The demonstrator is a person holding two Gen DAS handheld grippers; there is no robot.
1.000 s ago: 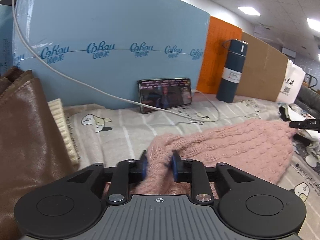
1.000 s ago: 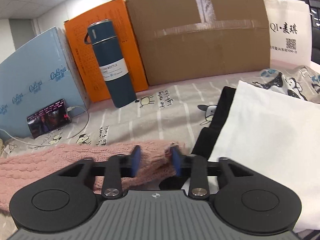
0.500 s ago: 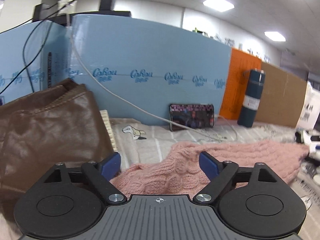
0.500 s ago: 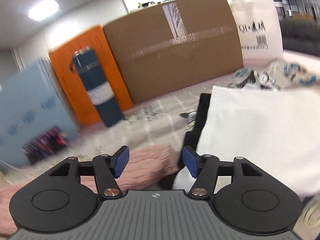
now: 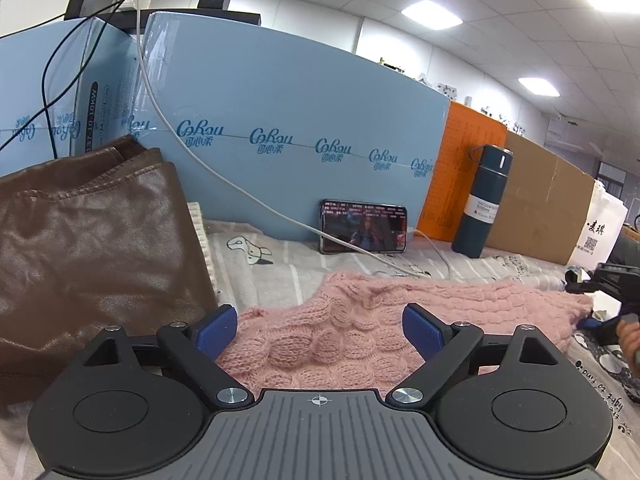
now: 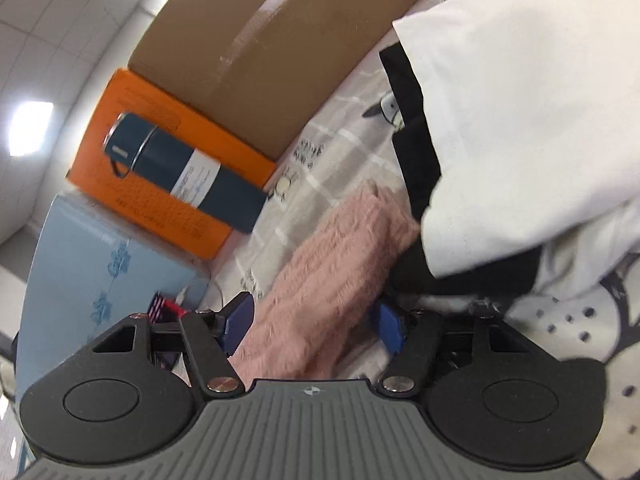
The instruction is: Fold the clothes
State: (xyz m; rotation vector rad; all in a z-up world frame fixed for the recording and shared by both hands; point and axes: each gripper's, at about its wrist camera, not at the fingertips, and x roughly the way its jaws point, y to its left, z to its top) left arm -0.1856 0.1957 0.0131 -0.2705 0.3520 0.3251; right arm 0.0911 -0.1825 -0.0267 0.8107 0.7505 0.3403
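Cartoon-print grey bedsheet (image 5: 280, 268) under everything, blue printed foam board (image 5: 280, 120) across upper frame. Fluffy pink cable-knit sweater (image 5: 360, 336) spread flat at lower centre, probably for folding. Left gripper (image 5: 320, 330) wide open, holding nothing, sweater just ahead between its tips. Right gripper (image 6: 310, 326) tilted, also parted, straddling sweater's end beside white folded cloth (image 6: 520, 120).

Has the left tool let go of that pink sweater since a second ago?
Yes. The left tool has opened and pulled back from the pink sweater; the phone now looks farther off.
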